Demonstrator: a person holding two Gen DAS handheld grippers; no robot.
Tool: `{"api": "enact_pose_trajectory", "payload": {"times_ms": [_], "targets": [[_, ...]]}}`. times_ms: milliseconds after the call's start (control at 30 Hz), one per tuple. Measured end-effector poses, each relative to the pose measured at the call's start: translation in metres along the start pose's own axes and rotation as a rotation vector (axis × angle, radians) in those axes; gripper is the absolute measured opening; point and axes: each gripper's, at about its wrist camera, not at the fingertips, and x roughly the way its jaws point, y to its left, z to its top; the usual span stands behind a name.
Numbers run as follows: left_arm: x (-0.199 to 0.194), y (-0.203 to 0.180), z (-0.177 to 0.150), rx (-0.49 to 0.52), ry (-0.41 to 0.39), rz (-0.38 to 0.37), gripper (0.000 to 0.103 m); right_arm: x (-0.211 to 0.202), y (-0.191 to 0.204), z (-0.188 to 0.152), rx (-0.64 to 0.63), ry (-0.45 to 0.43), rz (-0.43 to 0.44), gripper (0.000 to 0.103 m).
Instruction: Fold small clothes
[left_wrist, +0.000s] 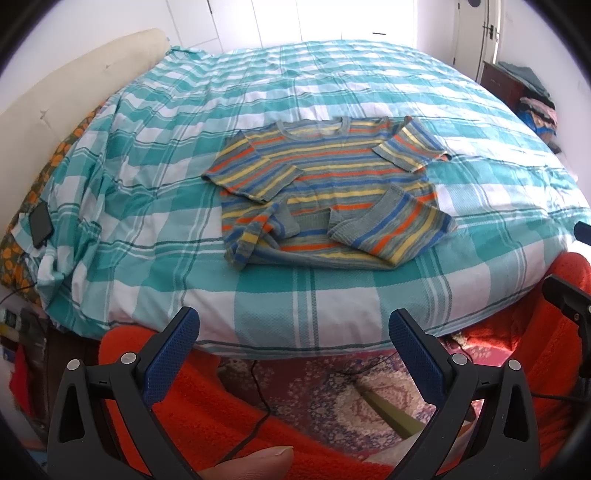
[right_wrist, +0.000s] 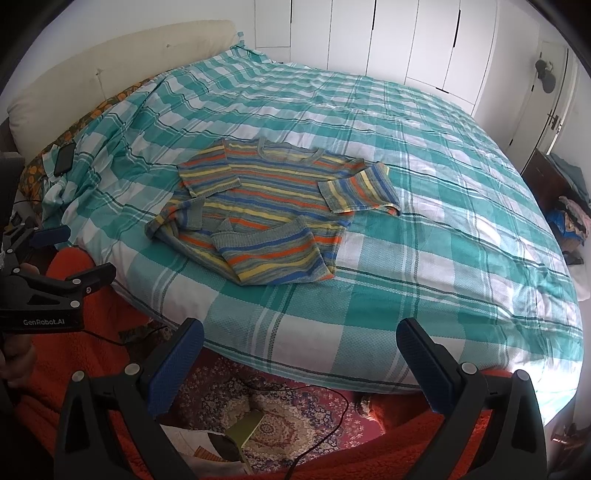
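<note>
Left wrist view: left gripper (left_wrist: 291, 328) spread wide and empty, low centre of frame; right gripper (right_wrist: 300, 338) likewise released. Striped knit sweater (left_wrist: 325, 188) lies mid-frame on the checked bedspread (left_wrist: 332, 295), sleeves crossed inward. Soft, stretchy ribbing; best pinch both hem corners together and fold evenly upward.
</note>
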Motion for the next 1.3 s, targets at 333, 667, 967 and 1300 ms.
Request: {"api": "enact_pose_trajectory", "payload": {"times_ms": [333,667,967,1300], "targets": [[0.003,0.001,-0.002,0.015,0.014,0.021,0.102,0.003,0.001,-0.003,0.002,0.005,0.002,0.103],[0.012,0.006,-0.004,-0.015,0.056,0.005,0.102,0.004,0.0,-0.003,0.002,0.005,0.001,0.103],[0.023,0.021,-0.002,-0.1,0.104,-0.037,0.102,0.007,-0.007,0.0,0.022,-0.003,0.001,0.103],[0.023,0.035,0.012,-0.099,0.06,-0.071,0.102,0.002,-0.006,0.008,0.016,-0.019,0.006,0.103]]}}
